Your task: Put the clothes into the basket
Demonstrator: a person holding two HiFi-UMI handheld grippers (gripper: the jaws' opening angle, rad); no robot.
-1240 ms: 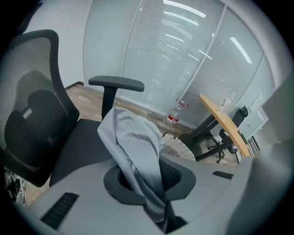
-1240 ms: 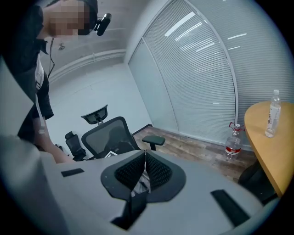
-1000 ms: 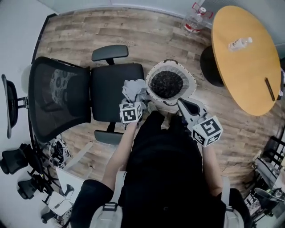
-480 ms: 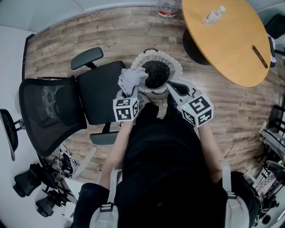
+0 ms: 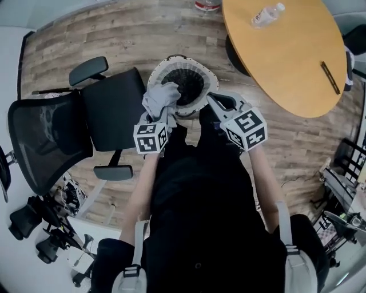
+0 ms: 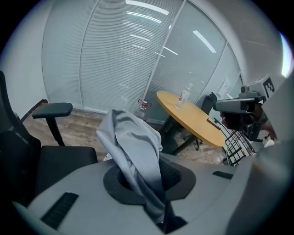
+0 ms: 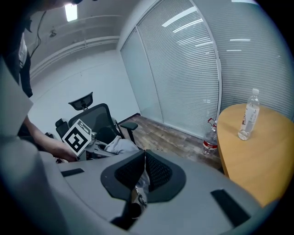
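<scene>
You are clamping the grey garment point(image 5: 161, 98) in your left gripper point(image 5: 158, 119), with the jaws pinched tight on the cloth. You are holding it over the rim of the basket point(image 5: 209, 77), on the side next to the black office chair point(image 5: 111, 109). Your right gripper point(image 7: 144, 159) is hovering by the basket's opposite rim, its jaws pressed together and gripping nothing.

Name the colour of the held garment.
The garment is light grey; left gripper view shows it best.

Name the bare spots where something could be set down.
Free: the chair seat left of the basket; the table between bottle and dark strip. Crowded: the basket's near rim, where the shirt hangs.
</scene>
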